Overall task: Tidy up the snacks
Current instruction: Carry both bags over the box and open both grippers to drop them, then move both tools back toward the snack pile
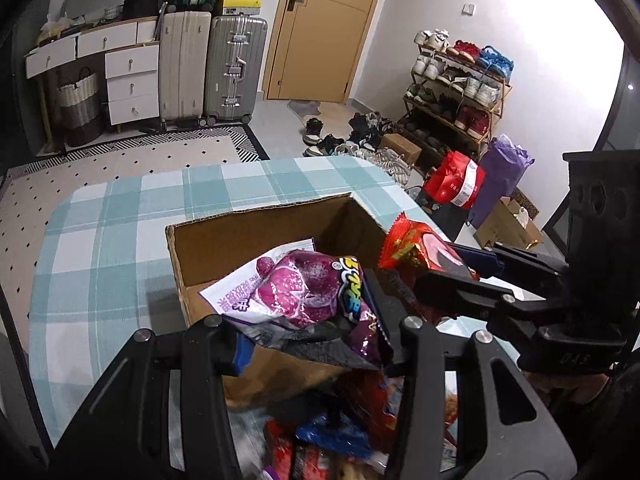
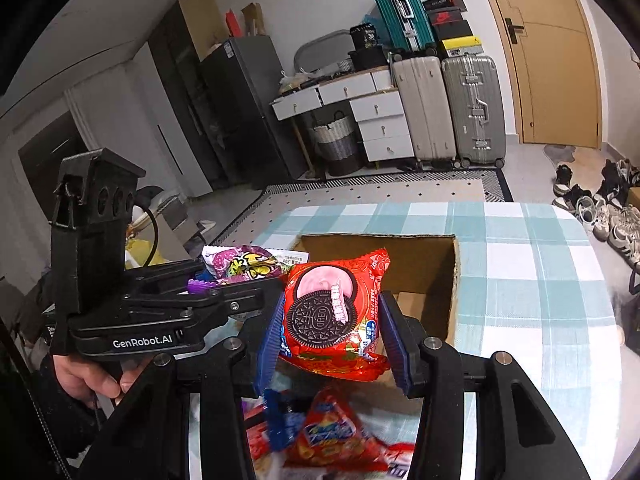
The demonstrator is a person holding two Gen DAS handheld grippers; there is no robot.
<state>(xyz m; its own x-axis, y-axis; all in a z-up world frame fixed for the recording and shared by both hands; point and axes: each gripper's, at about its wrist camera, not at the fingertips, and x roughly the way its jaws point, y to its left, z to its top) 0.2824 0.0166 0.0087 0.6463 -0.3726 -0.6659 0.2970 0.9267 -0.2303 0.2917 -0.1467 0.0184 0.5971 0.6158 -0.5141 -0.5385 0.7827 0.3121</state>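
Two grippers raised side by side over an open brown cardboard box (image 2: 454, 276), left gripper (image 1: 310, 326) clamping a purple crinkled candy bag (image 1: 308, 292), right gripper (image 2: 334, 336) pinching a red Oreo packet (image 2: 332, 312).

Glossy crinkled purple foil snack bag (image 1: 308, 296) & shiny red plastic Oreo cookie pack (image 2: 334, 312) vs matt rough brown corrugated cardboard box (image 1: 256, 236), soft woven teal-white checked cloth table cover (image 1: 100, 240), matt black plastic gripper w/ ribbed blue pads (image 2: 392, 340).
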